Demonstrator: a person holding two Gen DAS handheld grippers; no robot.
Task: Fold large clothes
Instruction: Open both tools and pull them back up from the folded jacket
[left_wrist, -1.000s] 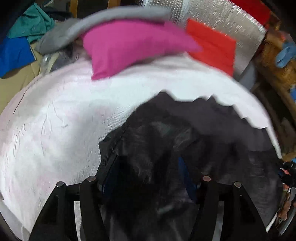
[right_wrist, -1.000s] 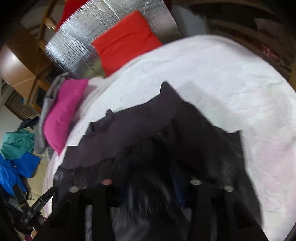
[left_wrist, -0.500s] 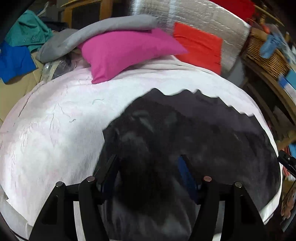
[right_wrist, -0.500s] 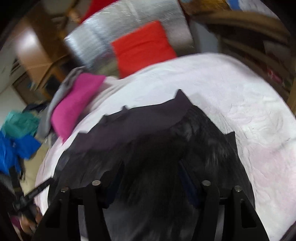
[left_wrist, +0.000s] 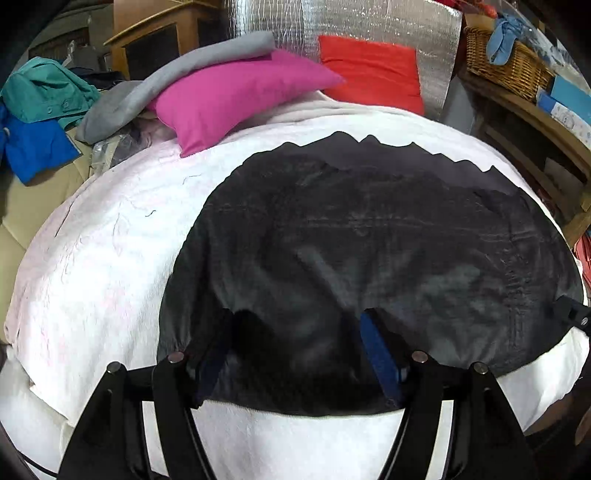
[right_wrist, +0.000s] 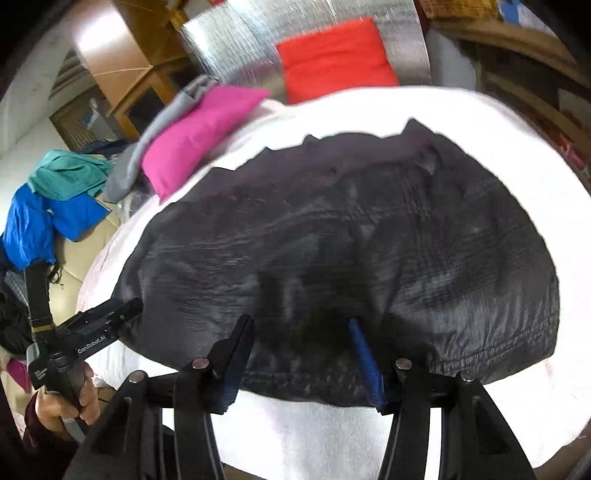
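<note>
Ahead of both fingers, the black jacket (left_wrist: 369, 251) now lies flat on the white bed (left_wrist: 92, 277), lowered since a second ago; left gripper (left_wrist: 295, 354) and right gripper (right_wrist: 301, 354) stand wide, released, ready for folding.

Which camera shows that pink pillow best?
The left wrist view: the pink pillow is sharp, nearly whole, with a grey garment draped on it. The right wrist view shows it smaller, blurred and off to the side.
</note>
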